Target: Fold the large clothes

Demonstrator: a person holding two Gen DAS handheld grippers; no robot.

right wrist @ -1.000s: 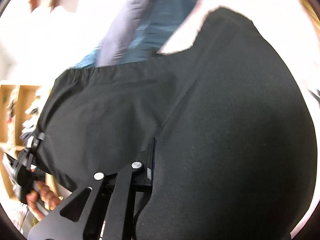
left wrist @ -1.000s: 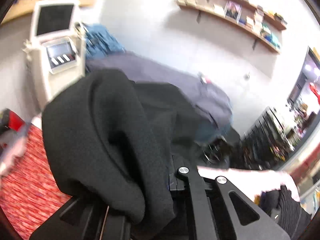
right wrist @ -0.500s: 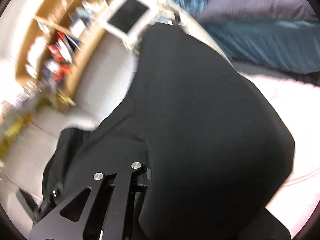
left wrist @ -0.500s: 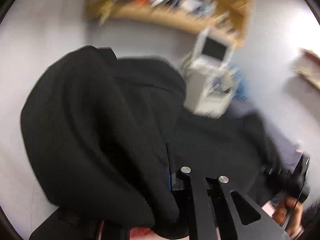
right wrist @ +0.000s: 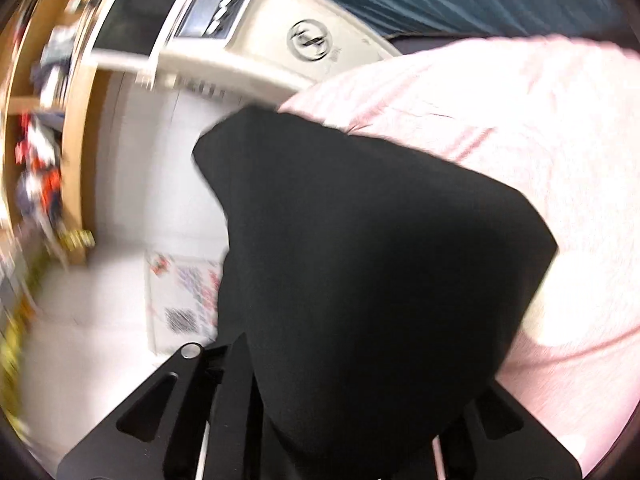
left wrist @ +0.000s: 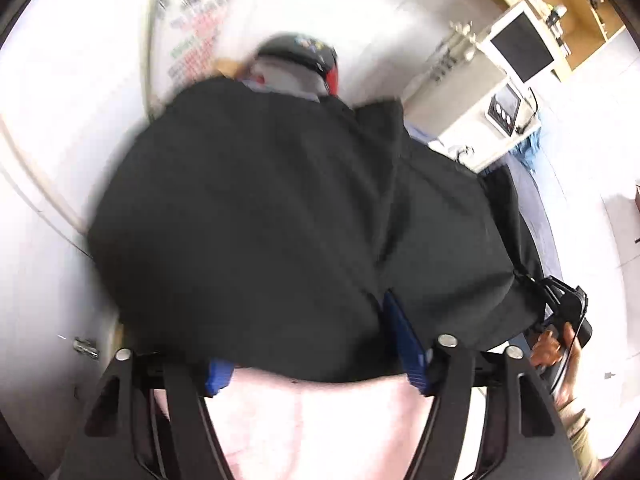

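Black garment (left wrist: pixel 260 232) drapes over the spread fingers of the left gripper (left wrist: pixel 316 364) above a pink sheet (left wrist: pixel 320 420); the right gripper (right wrist: pixel 340 420) is smothered in cloth, its grip apparently indiscernible.

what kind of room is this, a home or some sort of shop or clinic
Probably a clinic or treatment room rather than a home: a cream floor-standing machine with a dark screen stands by a bed under a pink sheet, and wooden wall shelves hold small goods.
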